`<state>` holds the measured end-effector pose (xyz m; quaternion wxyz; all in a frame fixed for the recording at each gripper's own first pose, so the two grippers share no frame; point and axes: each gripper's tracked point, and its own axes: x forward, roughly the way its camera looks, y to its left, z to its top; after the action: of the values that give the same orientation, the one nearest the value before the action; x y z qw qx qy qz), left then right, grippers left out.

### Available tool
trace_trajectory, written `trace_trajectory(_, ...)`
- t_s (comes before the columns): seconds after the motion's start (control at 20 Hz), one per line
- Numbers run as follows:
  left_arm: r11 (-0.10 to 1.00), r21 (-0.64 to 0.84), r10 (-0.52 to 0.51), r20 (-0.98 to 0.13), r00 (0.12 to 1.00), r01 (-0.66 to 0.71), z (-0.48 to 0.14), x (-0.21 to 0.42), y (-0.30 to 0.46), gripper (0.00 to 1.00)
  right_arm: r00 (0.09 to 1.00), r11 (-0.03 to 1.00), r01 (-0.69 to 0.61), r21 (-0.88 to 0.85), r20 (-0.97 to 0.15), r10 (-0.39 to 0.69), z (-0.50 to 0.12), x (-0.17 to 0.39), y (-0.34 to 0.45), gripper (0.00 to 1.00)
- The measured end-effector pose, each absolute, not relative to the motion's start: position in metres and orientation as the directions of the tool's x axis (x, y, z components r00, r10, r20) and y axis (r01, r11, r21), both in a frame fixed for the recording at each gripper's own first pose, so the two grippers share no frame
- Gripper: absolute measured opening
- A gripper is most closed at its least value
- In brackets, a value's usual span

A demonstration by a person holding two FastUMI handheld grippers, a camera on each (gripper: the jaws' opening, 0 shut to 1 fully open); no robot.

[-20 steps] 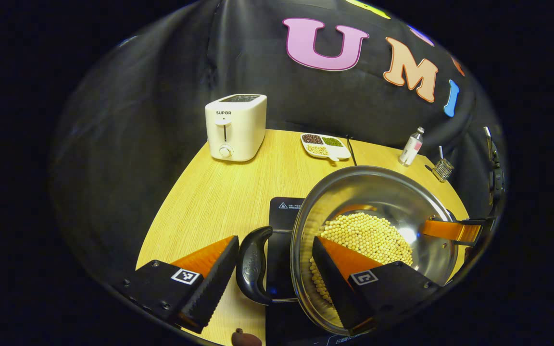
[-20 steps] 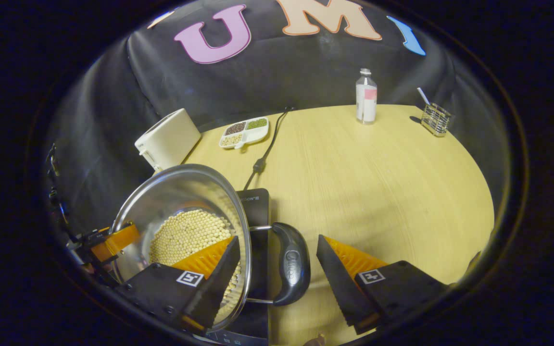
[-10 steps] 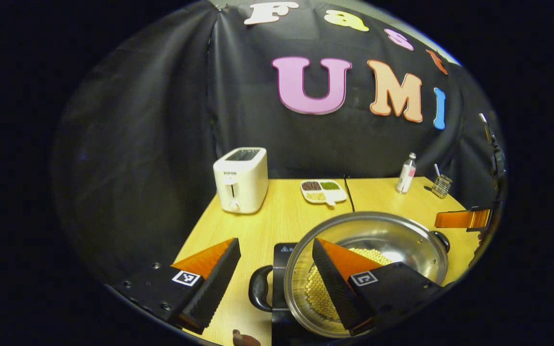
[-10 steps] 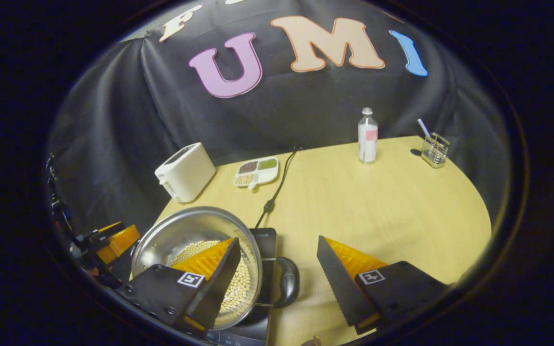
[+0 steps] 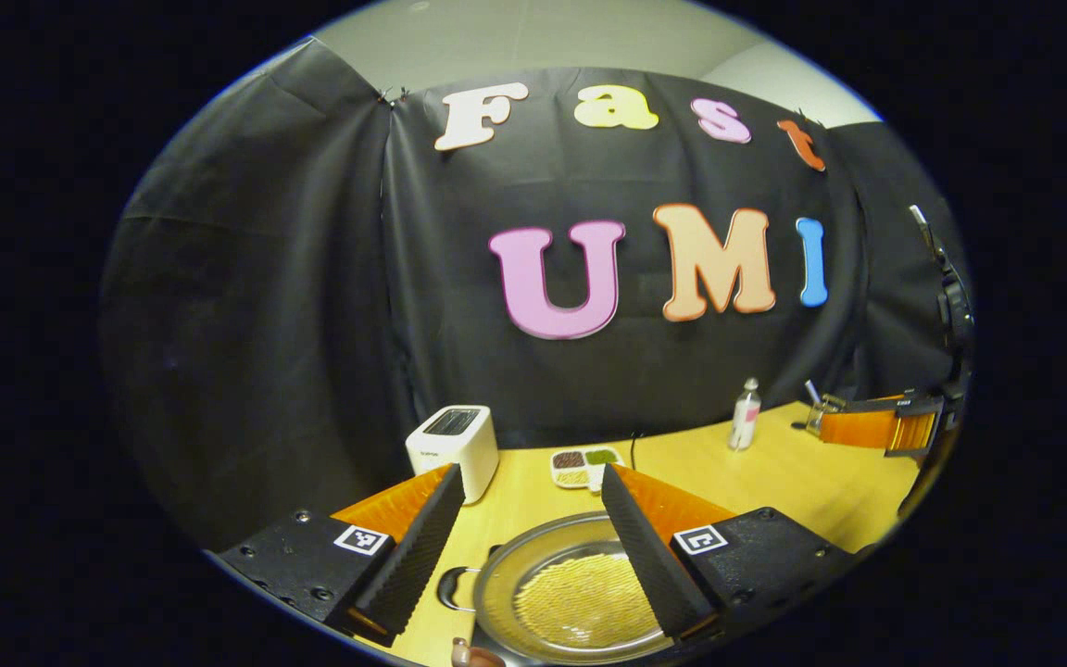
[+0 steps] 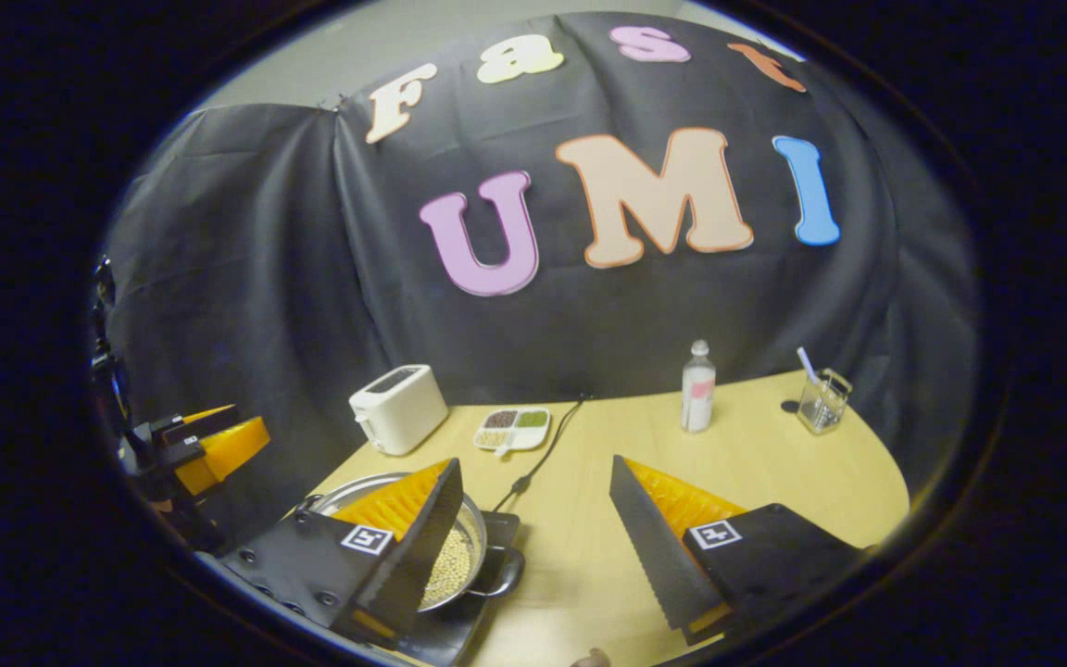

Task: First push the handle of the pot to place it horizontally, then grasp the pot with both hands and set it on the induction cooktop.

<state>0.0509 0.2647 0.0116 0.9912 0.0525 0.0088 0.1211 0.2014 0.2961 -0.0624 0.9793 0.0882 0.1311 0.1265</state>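
Pulling away looks like the step in hand: the pot (image 5: 580,597) of pale beans sits on the black cooktop (image 6: 459,621) on the desk (image 6: 728,463), so the placing seems done. The left claw (image 5: 529,547) hangs above the pot, fingers spread wide and holding nothing; the right claw (image 6: 533,542) is likewise wide apart and empty, above the pot's right handle (image 6: 506,574). If anything is left, it is only to check that the pot rests square on the cooktop and to keep both claws clear of the rim.

Against the frames a second ago, both claws have let go of the side handles and risen: the pot now looks smaller and lower, and more of the booth wall shows. The toaster (image 5: 453,447), the snack tray (image 6: 513,428) and the bottle (image 6: 697,386) stand where they were
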Motion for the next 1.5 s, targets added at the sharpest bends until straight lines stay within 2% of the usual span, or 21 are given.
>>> trace_trajectory(0.15,0.965,0.055,0.254,0.055,0.966,-0.257,0.031,0.042,0.206,0.94,0.944,0.945,-0.258,0.201,-0.154,0.291,-0.034,0.186,0.250,0.95)
trace_trajectory(0.3,0.972,-0.010,0.233,0.113,0.966,-0.234,0.040,0.034,0.135,0.94,0.948,0.923,-0.270,0.274,-0.094,0.305,-0.015,0.157,0.204,0.95)
trace_trajectory(0.35,0.977,-0.022,0.215,0.126,0.968,-0.214,0.039,0.030,0.110,0.96,0.947,0.911,-0.276,0.305,-0.076,0.312,-0.013,0.146,0.186,0.94)
trace_trajectory(0.4,0.981,-0.021,0.194,0.142,0.971,-0.193,0.040,0.030,0.087,0.95,0.948,0.907,-0.276,0.318,-0.067,0.311,-0.013,0.139,0.173,1.00)
trace_trajectory(0.45,0.984,-0.012,0.176,0.149,0.973,-0.177,0.041,0.027,0.068,0.94,0.953,0.910,-0.265,0.319,-0.056,0.297,-0.014,0.134,0.155,0.94)
trace_trajectory(0.6,0.992,0.009,0.126,0.114,0.985,-0.128,0.031,0.030,0.029,0.94,0.957,0.908,-0.275,0.317,0.002,0.289,-0.006,0.120,0.133,0.93)
trace_trajectory(0.9,0.998,-0.050,0.041,0.068,0.997,-0.038,0.019,0.036,0.005,0.96,0.969,0.937,-0.243,0.251,0.113,0.221,0.012,0.107,0.109,0.93)
trace_trajectory(1.1,0.998,-0.052,0.041,0.042,0.998,-0.039,0.013,0.034,0.021,0.93,0.969,0.942,-0.235,0.239,0.133,0.207,0.017,0.099,0.107,0.94)
trace_trajectory(1.2,0.997,-0.070,0.030,0.026,0.999,-0.028,0.009,0.036,0.021,0.96,0.972,0.951,-0.216,0.221,0.143,0.187,0.020,0.097,0.102,0.93)
trace_trajectory(1.35,0.998,-0.065,0.016,0.038,0.999,-0.014,0.014,0.035,0.023,0.96,0.969,0.947,-0.216,0.236,0.171,0.179,0.029,0.091,0.106,0.94)
trace_trajectory(1.4,0.998,-0.060,0.008,0.038,0.999,-0.006,0.014,0.035,0.022,0.93,0.967,0.946,-0.218,0.240,0.185,0.175,0.032,0.090,0.106,1.00)
trace_trajectory(1.45,0.998,-0.057,0.005,0.040,0.999,-0.002,0.015,0.035,0.021,0.96,0.965,0.947,-0.217,0.236,0.198,0.172,0.035,0.089,0.105,0.94)
trace_trajectory(1.5,0.998,-0.057,0.001,0.036,0.999,0.002,0.014,0.035,0.021,0.93,0.964,0.950,-0.213,0.228,0.207,0.167,0.037,0.088,0.105,0.93)
